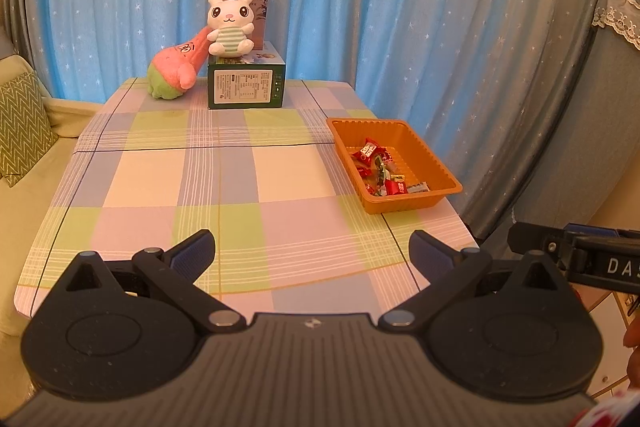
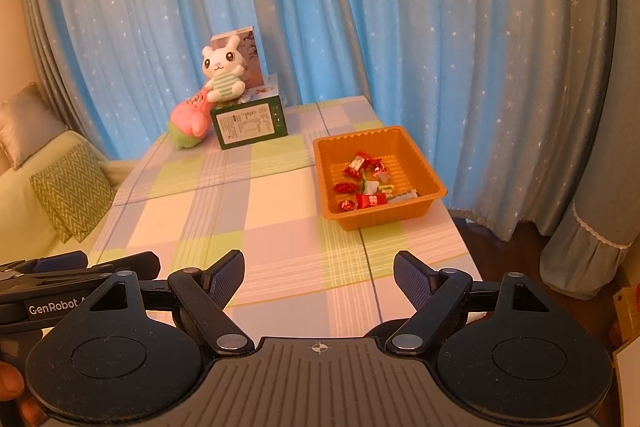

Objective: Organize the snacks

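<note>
On the bench's (image 1: 224,195) right edge: one ribbed orange plastic tray (image 2: 416,167), square, holding foil-wrapped candies (image 2: 366,183), mostly red. Checked pastel cloth; star-dotted blue curtains (image 1: 400,7) behind. Two plush toys (image 1: 230,23), two boxes (image 1: 246,87) at far end. Left gripper (image 1: 311,251) and right gripper (image 2: 319,279) both spread, empty.

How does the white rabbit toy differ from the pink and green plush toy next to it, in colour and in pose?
The white rabbit toy is white with a green-striped body; the pink and green plush toy is pink with a green end. The rabbit sits upright on top of the green box; the pink plush stands on the table and leans slantwise against that box. Both are soft toys at the far end of the table, in front of the blue curtain.
</note>
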Demonstrator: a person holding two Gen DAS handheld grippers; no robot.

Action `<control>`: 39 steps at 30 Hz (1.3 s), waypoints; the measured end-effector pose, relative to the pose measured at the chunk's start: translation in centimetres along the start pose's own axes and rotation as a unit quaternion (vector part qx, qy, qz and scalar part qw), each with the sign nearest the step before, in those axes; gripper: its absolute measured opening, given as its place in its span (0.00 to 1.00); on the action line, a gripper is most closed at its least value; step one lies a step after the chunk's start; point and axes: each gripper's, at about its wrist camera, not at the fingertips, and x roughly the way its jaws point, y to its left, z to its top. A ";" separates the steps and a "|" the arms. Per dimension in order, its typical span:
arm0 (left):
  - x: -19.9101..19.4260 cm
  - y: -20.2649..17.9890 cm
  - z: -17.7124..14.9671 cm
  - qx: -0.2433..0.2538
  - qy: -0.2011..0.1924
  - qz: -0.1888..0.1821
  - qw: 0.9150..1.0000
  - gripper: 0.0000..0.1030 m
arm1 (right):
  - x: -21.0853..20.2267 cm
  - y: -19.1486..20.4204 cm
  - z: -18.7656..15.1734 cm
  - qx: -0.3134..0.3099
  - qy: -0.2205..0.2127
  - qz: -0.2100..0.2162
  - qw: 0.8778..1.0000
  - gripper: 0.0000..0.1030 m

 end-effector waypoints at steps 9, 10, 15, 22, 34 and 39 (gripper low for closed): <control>0.2 -0.1 -0.4 0.000 0.002 -0.001 1.000 1.00 | 0.3 0.0 -0.3 -0.002 0.003 -0.002 1.000 0.79; 0.2 -0.1 -0.4 0.000 0.002 -0.001 1.000 1.00 | 0.3 -0.1 -0.3 -0.001 0.003 -0.003 1.000 0.79; 0.3 -0.2 -0.5 0.000 0.004 -0.001 1.000 1.00 | 0.3 -0.1 -0.4 -0.001 0.003 -0.003 1.000 0.79; 0.4 -0.2 -0.6 0.000 0.005 -0.001 1.000 1.00 | 0.4 -0.2 -0.5 0.000 0.004 -0.002 1.000 0.79; 0.6 -0.2 -0.8 -0.001 0.006 -0.001 1.000 1.00 | 0.5 -0.3 -0.8 0.002 0.004 -0.004 1.000 0.79; 0.5 -0.2 -0.8 -0.001 0.006 -0.001 1.000 1.00 | 0.5 -0.2 -0.8 0.002 0.004 -0.004 1.000 0.79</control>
